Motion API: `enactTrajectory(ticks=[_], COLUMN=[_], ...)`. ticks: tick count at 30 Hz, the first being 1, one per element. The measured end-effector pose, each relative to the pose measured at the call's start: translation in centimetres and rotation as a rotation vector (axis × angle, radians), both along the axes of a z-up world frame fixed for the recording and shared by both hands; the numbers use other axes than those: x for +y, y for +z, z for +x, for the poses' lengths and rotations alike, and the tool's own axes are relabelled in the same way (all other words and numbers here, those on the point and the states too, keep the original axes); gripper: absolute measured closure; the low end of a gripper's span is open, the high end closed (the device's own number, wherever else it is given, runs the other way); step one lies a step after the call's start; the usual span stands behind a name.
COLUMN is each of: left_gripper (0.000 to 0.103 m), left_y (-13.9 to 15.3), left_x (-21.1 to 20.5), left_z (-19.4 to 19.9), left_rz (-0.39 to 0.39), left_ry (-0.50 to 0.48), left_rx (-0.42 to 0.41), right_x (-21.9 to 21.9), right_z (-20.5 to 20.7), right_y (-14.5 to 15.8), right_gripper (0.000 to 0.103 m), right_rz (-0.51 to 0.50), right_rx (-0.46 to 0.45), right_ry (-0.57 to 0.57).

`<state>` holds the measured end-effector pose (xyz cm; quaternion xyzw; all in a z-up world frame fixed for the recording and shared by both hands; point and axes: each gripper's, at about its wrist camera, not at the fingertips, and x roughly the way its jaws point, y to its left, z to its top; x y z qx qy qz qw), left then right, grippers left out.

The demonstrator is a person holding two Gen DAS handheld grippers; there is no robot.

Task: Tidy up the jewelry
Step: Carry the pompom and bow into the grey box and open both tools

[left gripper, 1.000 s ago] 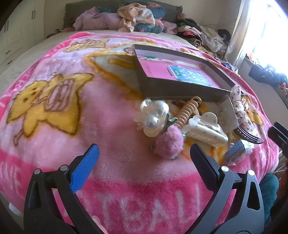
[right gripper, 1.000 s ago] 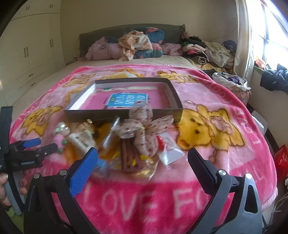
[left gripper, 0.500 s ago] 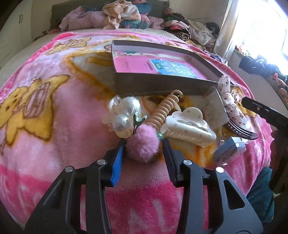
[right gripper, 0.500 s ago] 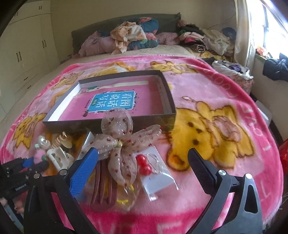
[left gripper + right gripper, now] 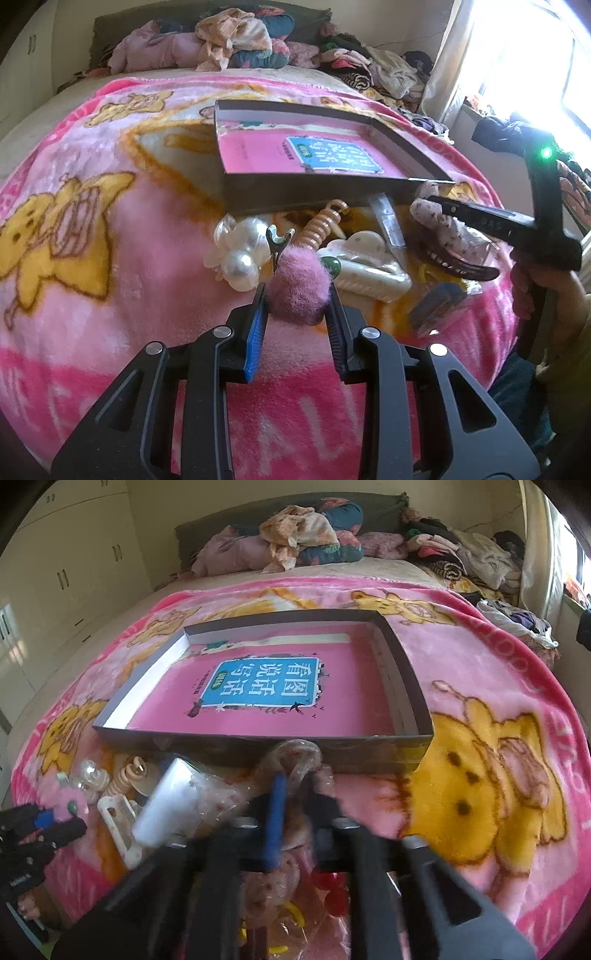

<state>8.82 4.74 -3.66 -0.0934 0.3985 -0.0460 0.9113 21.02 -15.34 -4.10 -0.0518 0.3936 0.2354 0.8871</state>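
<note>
Closing on a fuzzy pink pom-pom hair clip, the left gripper has the ball pressed between its blue and black pads, with the clip's metal beak poking up behind it and a small green bead at its side. The pom-pom sits at the near edge of a heap of accessories on the bed, just beside a cluster of large pearly beads, a peach spiral hair tie and a cream claw clip. The right gripper is clamped shut on a sheer spotted bow wrapped in clear plastic, which lies right against the front wall of a shallow dark box; red beads in a clear bag show below it, blurred. The box holds a pink book with a blue label. Everything rests on a plush pink blanket printed with yellow bears and white letters. A pile of clothes lies along the head of the bed, cream wardrobes stand on one wall, and bright daylight comes through a window on the other side.
</note>
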Motion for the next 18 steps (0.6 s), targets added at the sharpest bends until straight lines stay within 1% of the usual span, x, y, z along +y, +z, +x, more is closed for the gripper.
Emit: enactTrajectory(ticks=[3,8,14,18], left_gripper=[0.081,0.081,0.081,0.081], left_y=[0.7,1.9,3.7,4.0], left_x=[-0.2,-0.3,-0.8,-1.3], left_z=[0.2,1.2,4.2,6.3], left_rz=[0.007,0.009,0.023,0.057], left_ry=[-0.011,-0.014,-0.023,-0.031], left_rx=[-0.015,-0.045,-0.104,-0.123], right_x=[-0.8,-2.5,-3.3,-3.2], right_z=[-0.4,-1.5,-1.2,0.1], right_y=[0.3,2.1,4.4,5.4], right_gripper=[0.101,0.101,0.101,0.101], right_rz=[0.036,0.111,0.137,0.134], right_rx=[-0.007,-0.042,-0.087,-0.102], right_ry=[-0.003,-0.024,-0.035,-0.040])
